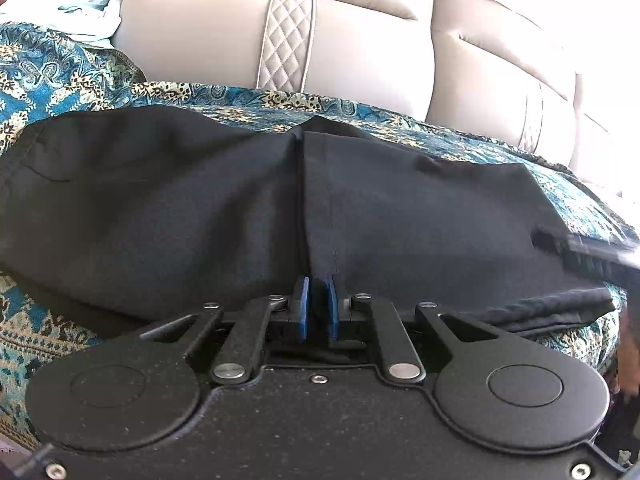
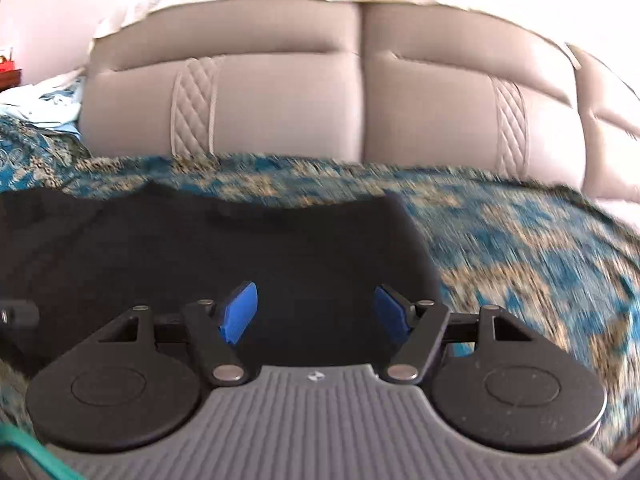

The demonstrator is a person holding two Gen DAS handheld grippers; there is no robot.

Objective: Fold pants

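1. Nearest my left lens, the left gripper [image 1: 319, 304] has its blue pads [image 1: 303, 306] drawn almost together, pinching a ridge of dark cloth at the near edge of the pants [image 1: 200, 216].
2. From that pinch a seam runs straight away from me toward the far edge, so the garment's long axis lies left to right across my view, spread flat on both sides of the seam.
3. On my other feed, the right gripper [image 2: 316, 312] stands wide, its blue pads [image 2: 239, 312] well apart with nothing between them, hovering over the right end of the pants [image 2: 240, 260].
4. That end stops just right of the right pad, and the view is motion-blurred there.
5. Beneath the pants lies a teal and gold patterned cover [image 2: 520, 248], reaching past them on every side.
6. Beyond it, the beige padded backrest [image 1: 360, 40] with quilted strips closes off the far side.
7. Pale crumpled cloth [image 1: 92, 8] sits at far left.
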